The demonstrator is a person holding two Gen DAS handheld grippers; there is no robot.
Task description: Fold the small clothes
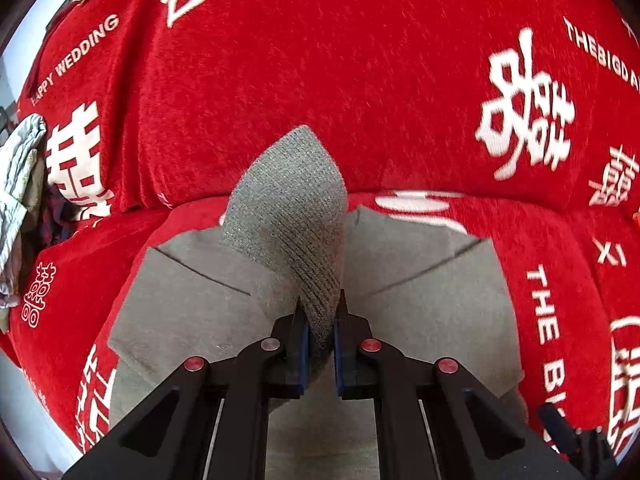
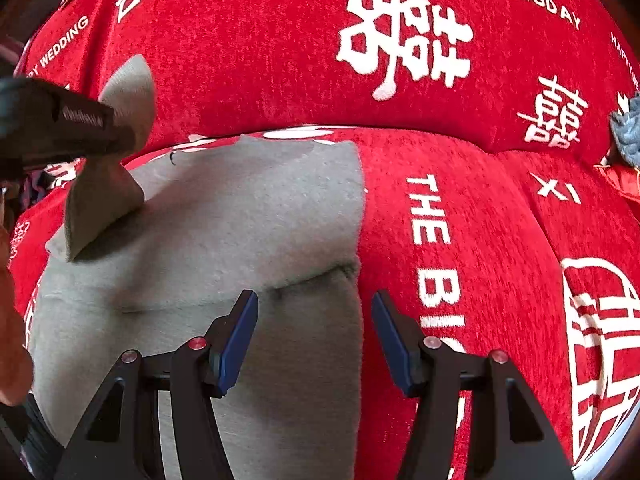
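Grey knit garment [image 1: 288, 200] mid-fold on red cover [image 1: 360, 80].
Left claw [image 1: 320, 316] clamps its ribbed cuff, lifted to fold inward; right claw [image 2: 316, 340] stands apart, empty.

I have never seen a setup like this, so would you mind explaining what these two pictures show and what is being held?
A person holds a two-finger gripper in each hand, each with a fisheye camera looking along its fingers. In the left wrist view, the left gripper is shut on a ribbed corner of the grey garment, lifting it. The right wrist view shows the right gripper open above the same garment, holding nothing. The garment lies on a red cloth printed with white wedding lettering.
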